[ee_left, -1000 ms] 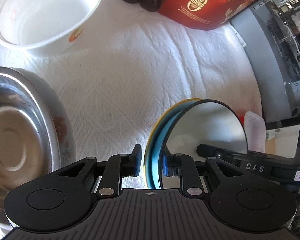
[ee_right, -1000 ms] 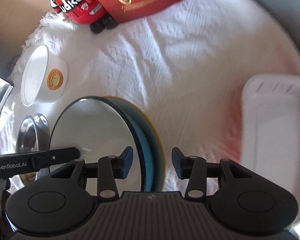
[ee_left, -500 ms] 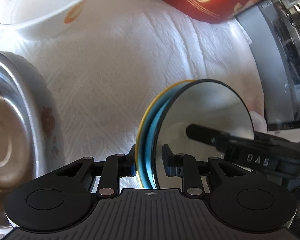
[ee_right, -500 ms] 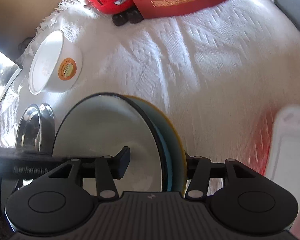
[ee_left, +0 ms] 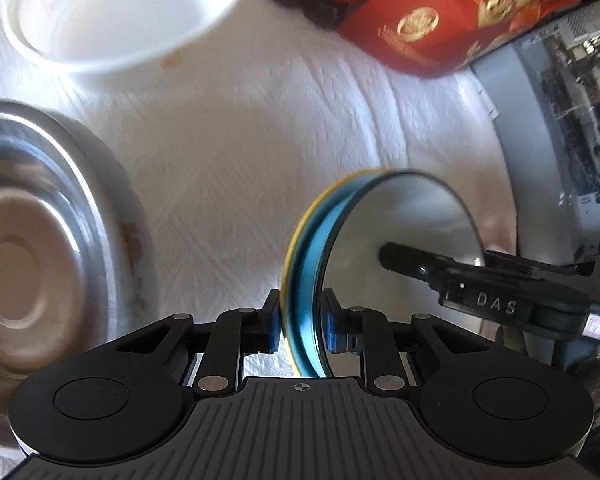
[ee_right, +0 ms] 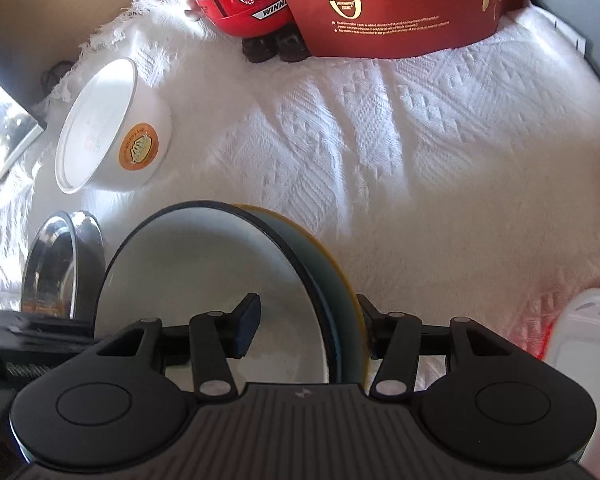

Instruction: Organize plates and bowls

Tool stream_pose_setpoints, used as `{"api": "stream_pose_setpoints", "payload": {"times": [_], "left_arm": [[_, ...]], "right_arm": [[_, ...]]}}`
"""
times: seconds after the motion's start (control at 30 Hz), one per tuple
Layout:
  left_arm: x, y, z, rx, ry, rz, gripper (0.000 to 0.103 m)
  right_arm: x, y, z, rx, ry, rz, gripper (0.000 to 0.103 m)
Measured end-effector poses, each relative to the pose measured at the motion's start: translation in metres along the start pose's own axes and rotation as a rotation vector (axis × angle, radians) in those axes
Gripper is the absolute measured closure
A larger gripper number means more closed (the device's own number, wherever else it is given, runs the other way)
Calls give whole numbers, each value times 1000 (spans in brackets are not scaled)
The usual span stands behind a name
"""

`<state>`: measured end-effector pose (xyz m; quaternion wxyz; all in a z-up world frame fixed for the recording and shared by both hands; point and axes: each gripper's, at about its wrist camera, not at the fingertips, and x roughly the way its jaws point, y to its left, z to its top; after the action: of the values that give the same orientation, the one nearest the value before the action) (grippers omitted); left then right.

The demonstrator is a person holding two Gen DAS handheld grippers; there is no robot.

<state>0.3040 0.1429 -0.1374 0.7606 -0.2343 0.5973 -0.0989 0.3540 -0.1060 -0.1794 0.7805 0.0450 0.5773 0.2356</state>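
Left wrist view: closing left fingers (ee_left: 302, 326) pinched the stacked plates (ee_left: 312, 280); right fingers (ee_right: 306, 326) straddled them, spread (bowls (ee_right: 112, 128) beyond, unsorted).

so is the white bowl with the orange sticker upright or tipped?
Upright, as far as the views show. The white bowl rests base-down on the white cloth, mouth open upward and apparently empty; its lean looks like fisheye warp.

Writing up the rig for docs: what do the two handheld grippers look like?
Both match: left gripper and right gripper have matte black bodies with a ribbed top plate, two round discs, silver pivot pins on black linkage fingers, and blue pads. Seen from the left wrist, the right gripper's side reads "DAS". No cables or sleeves show.
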Motion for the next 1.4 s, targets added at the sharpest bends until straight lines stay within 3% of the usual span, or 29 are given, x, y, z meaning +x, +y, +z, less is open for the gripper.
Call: {"api": "stream_pose_setpoints", "payload": {"times": [0.17, 0.3, 0.37, 0.43, 0.53, 0.63, 0.8, 1.0, 1.2, 1.27, 1.33, 1.4], "left_arm": [[-39, 6, 4, 25, -79, -32, 82], [-76, 13, 9, 51, -182, -21, 83], [-91, 22, 15, 23, -243, -20, 83], [-109, 35, 19, -21, -320, 18, 82], [-128, 56, 28, -88, -422, 140, 82], [-135, 79, 45, -162, -471, 224, 82], [-120, 106, 81, -245, -487, 289, 82], [-85, 115, 105, -244, -411, 318, 81], [-62, 123, 110, -260, -383, 311, 81], [-58, 124, 112, -264, -374, 298, 81], [-58, 120, 110, -261, -375, 286, 80], [-64, 110, 105, -242, -398, 282, 79]], "right_arm": [[-30, 21, 3, -133, -99, -113, 50], [-58, 45, 12, -243, -203, -142, 35], [-65, 57, 19, -284, -237, -139, 33], [-67, 70, 28, -317, -258, -147, 31], [-64, 90, 41, -359, -263, -151, 23], [-59, 106, 56, -376, -255, -123, 20], [-35, 125, 93, -343, -190, 17, 20], [22, 139, 139, -257, -129, 47, 20], [80, 152, 152, -250, -44, 16, 33], [94, 155, 153, -253, -19, 15, 45], [102, 157, 153, -247, 18, 22, 68], [102, 157, 151, -232, 48, 54, 74]]}}
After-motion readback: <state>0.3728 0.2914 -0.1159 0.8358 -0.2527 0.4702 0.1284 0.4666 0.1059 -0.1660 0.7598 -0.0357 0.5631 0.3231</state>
